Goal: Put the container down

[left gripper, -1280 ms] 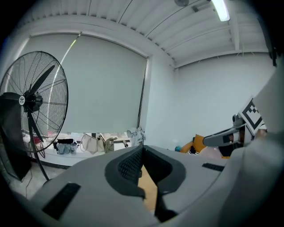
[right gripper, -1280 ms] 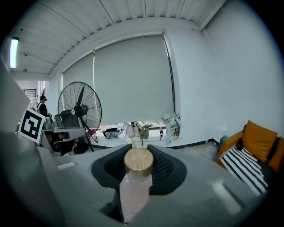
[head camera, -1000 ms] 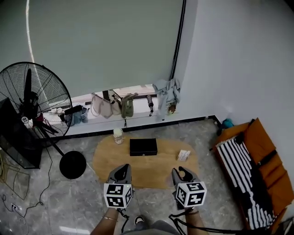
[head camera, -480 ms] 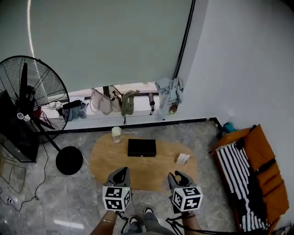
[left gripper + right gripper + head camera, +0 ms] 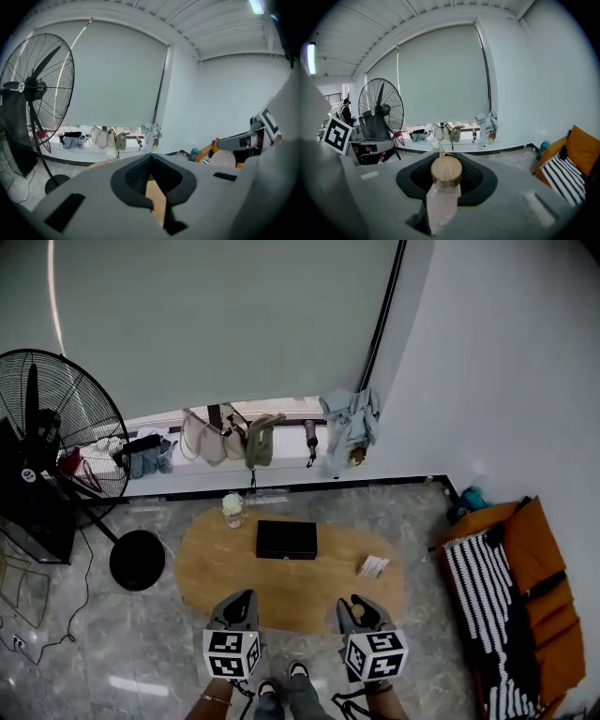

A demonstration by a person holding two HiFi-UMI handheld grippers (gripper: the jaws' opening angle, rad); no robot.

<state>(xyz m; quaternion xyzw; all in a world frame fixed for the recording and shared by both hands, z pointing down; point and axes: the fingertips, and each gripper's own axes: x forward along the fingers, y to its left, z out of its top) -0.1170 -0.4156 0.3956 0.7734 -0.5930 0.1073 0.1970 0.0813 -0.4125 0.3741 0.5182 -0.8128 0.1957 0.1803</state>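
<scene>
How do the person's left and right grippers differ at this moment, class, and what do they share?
Jaws: the left gripper's meet at the tips; the right gripper's stand apart. Load: the left gripper is empty; the right gripper clamps a pale pink container with a wooden lid. Both point toward the oval wooden table.

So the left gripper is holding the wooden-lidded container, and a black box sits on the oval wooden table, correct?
Wrong gripper: the right gripper holds the wooden-lidded container between its jaws, as the right gripper view shows. The left gripper has its jaws together with nothing in them. A black box does sit on the oval wooden table.
</scene>
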